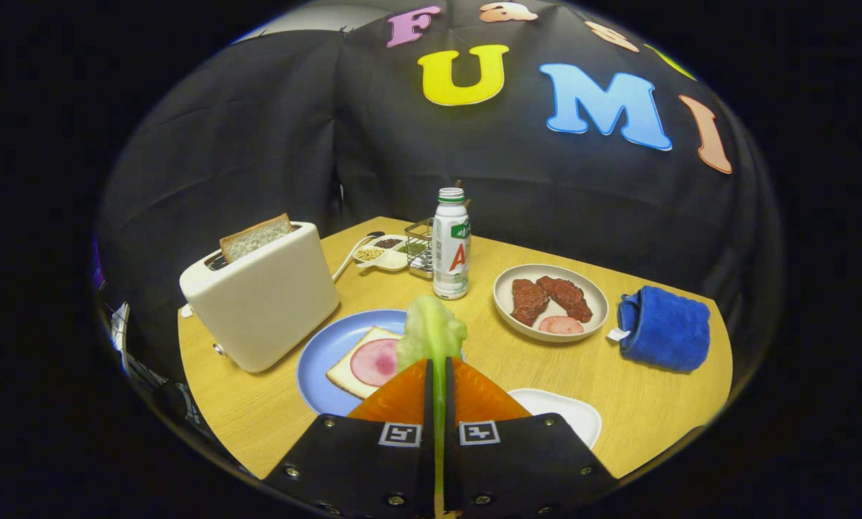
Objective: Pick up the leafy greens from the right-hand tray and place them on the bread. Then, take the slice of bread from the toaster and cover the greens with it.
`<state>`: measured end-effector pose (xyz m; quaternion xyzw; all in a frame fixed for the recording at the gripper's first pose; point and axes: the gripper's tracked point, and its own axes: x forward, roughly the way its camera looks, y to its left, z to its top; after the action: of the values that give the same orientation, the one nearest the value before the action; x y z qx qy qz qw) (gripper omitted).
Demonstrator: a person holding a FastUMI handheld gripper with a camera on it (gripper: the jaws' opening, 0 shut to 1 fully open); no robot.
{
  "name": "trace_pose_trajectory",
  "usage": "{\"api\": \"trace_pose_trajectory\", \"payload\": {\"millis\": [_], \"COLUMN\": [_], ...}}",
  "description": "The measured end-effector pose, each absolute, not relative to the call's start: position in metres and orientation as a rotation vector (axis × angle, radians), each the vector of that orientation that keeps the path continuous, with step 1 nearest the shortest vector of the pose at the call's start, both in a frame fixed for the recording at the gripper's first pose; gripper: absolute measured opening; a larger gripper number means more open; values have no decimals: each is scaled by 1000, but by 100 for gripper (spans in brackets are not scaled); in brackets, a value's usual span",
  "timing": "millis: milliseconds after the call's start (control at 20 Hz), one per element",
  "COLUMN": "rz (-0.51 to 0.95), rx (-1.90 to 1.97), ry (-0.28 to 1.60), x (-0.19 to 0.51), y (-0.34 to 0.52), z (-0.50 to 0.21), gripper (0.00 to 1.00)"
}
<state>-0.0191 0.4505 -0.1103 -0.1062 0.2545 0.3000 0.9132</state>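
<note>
Leafy greens [431, 335] pinched between fingers [402, 393] above plated bread [344, 371].

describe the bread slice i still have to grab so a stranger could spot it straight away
Find the cream toaster on the wooden table, beside the blue plate. The bread slice pokes up from its top slot, unlike the flat slice with ham on the plate. The gripper is shut on the leafy greens.
</note>
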Motion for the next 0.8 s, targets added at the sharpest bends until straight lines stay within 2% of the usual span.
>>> {"api": "trace_pose_trajectory", "payload": {"millis": [750, 800], "rz": [739, 731], "rx": [-188, -197], "ry": [539, 543], "x": [6, 7], "y": [547, 546], "z": [-157, -161], "gripper": [5, 11]}}
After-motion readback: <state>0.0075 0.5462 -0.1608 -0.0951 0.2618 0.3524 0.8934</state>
